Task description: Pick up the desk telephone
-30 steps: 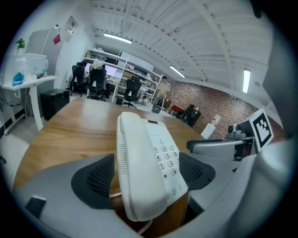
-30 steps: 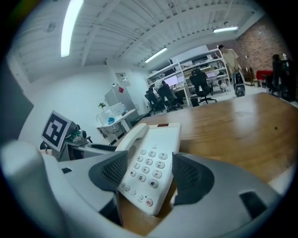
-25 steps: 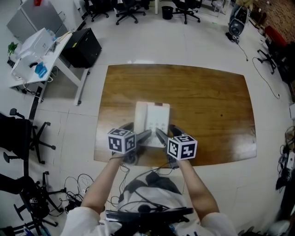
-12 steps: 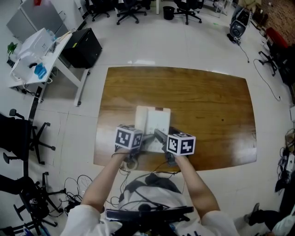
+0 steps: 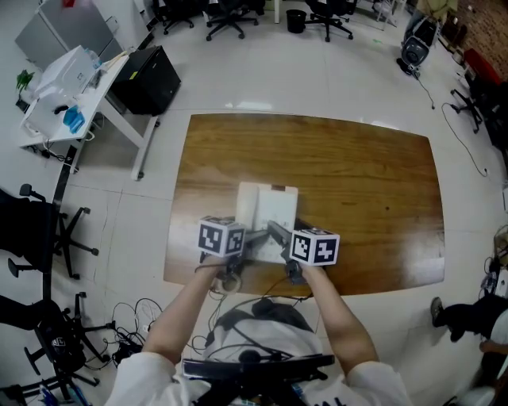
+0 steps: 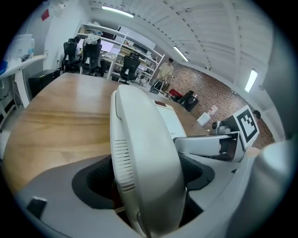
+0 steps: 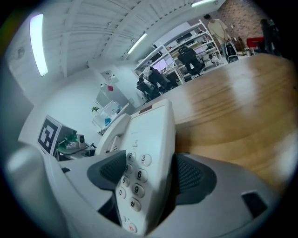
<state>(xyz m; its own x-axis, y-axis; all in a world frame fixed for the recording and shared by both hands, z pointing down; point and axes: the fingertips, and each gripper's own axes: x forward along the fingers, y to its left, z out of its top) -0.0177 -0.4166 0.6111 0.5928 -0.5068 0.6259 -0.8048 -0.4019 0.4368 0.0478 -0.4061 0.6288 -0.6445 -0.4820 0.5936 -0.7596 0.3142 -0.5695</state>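
Observation:
A white desk telephone [image 5: 268,208] lies on the wooden table [image 5: 357,182], near its front edge. My left gripper [image 5: 252,236] reaches in from the left at the phone's near end. In the left gripper view its jaws are closing with the handset [image 6: 139,153] between the pads [image 6: 93,179], which stand close on both sides. My right gripper [image 5: 278,232] comes in from the right. In the right gripper view its wide jaws straddle the keypad side of the phone body [image 7: 149,139], with a dark gap at the right pad [image 7: 193,174].
A white desk [image 5: 67,87] with clutter and a black box [image 5: 143,79] stand at the upper left. Office chairs [image 5: 230,12] line the far side, and another chair [image 5: 32,230] is at the left. Cables [image 5: 135,317] lie on the floor beside me.
Both grippers have sunk a little and slid forward over the phone's near end. The phone has stayed where it was on the table.

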